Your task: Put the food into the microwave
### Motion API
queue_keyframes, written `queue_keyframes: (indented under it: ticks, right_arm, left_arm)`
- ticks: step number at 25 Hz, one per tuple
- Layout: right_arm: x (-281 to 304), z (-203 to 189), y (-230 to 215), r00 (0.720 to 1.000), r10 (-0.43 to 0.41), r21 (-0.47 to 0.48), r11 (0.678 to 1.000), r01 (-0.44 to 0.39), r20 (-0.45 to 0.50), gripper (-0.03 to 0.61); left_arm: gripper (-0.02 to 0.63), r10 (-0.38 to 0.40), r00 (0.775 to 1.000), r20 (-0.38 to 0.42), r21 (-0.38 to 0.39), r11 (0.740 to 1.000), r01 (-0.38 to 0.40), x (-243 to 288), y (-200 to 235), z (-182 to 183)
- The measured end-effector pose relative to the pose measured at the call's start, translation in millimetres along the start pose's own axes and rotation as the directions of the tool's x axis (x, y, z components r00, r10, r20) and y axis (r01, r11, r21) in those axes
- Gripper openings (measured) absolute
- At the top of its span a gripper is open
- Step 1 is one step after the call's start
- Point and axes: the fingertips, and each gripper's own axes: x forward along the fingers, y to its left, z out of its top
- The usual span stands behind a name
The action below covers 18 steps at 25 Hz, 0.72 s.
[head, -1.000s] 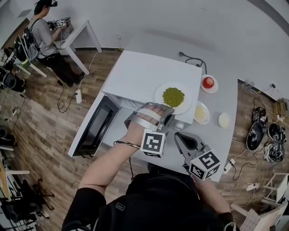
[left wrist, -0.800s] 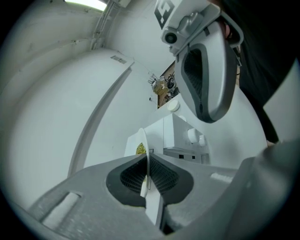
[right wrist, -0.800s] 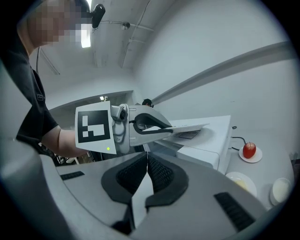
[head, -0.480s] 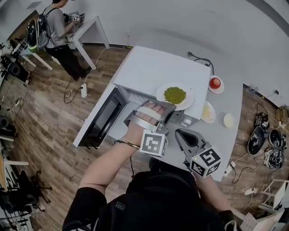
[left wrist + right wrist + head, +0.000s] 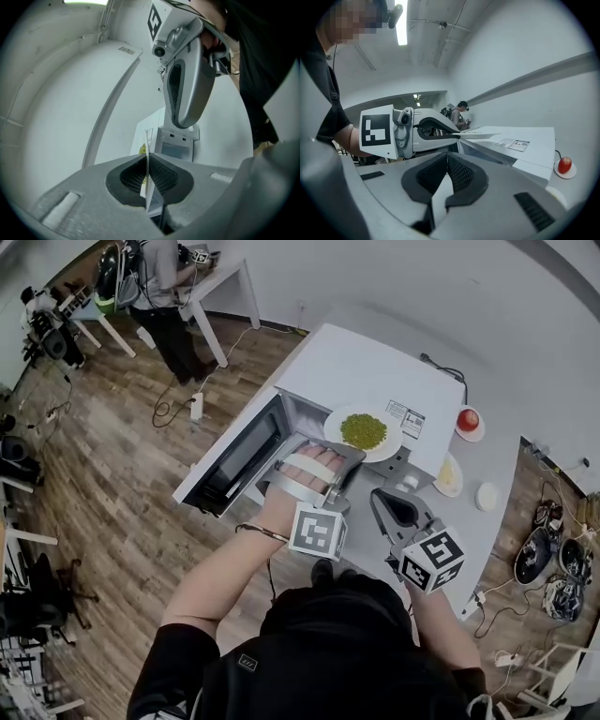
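Microwave [image 5: 375, 371] top edge under plate [image 5: 386, 448], rim in clenched left jaws; right jaws together.

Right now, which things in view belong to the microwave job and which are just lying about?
In the job:
- plate of green food, pinched at its rim by the left gripper
- microwave, its door open
- right gripper, shut and empty

Lying about:
- red fruit
- plate of yellow food
- small white dish
- person at the far table
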Motion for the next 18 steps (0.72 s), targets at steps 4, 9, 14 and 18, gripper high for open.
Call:
queue_keyframes:
  ticks: [4,9,14,18]
  right_arm:
    - [-3.6,4.9,8.6,0.999,0.049,-0.026,0.998,-0.048,0.005,0.015]
    - [-16.2,-0.4,20.3,0.994,0.106,-0.035,0.994,-0.105,0.016,0.015]
    - [-18.6,-15.3,25.5,0.995,0.098,-0.013,0.995,-0.098,0.003,0.015]
    - [-8.5,-26.9,34.0,0.997,0.076,0.001,0.997,-0.076,-0.029,0.015]
  left_arm:
    - [0.019,0.02,0.997,-0.069,-0.006,1.0,-0.02,-19.3,-2.7,-3.5]
    - [0.019,0.03,0.988,-0.151,-0.014,0.999,-0.032,-46.3,-18.0,-4.4]
    - [0.02,0.019,0.985,-0.173,-0.008,1.0,-0.021,-62.5,-40.3,-5.9]
    - [0.02,0.027,0.988,-0.153,0.012,1.0,-0.025,-60.0,-53.3,-19.7]
